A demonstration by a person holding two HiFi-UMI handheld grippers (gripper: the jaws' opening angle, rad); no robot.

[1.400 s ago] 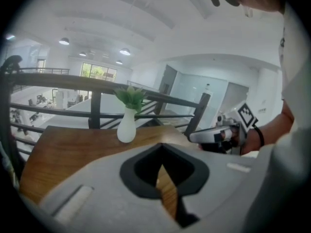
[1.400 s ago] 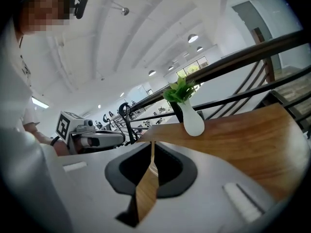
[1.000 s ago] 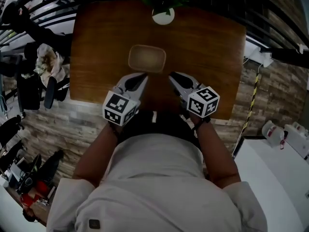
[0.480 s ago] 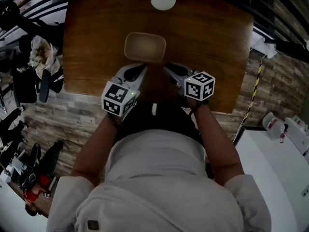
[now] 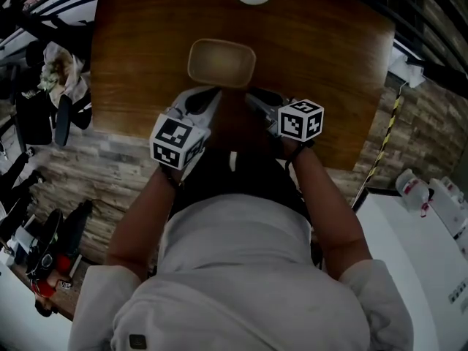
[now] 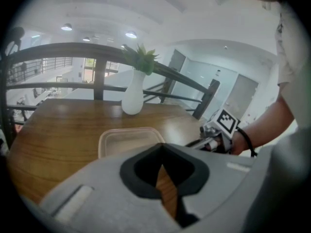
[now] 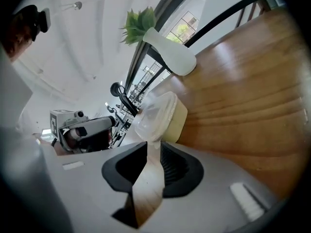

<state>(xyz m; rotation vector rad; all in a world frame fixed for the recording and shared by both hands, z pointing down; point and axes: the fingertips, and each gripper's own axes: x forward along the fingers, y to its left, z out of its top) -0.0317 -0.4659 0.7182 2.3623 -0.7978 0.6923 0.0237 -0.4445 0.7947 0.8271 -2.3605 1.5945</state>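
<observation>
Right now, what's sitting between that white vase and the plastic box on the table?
Nothing: only bare wooden table separates the white vase from the plastic box, clearest in the left gripper view.

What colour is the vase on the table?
White vase, clearest in the left gripper view.

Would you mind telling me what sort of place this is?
Probably a mezzanine in a large open office or hall: a wooden table stands by a black railing, a bright lower floor shows beyond it, and a white vase sits on the table.
</observation>
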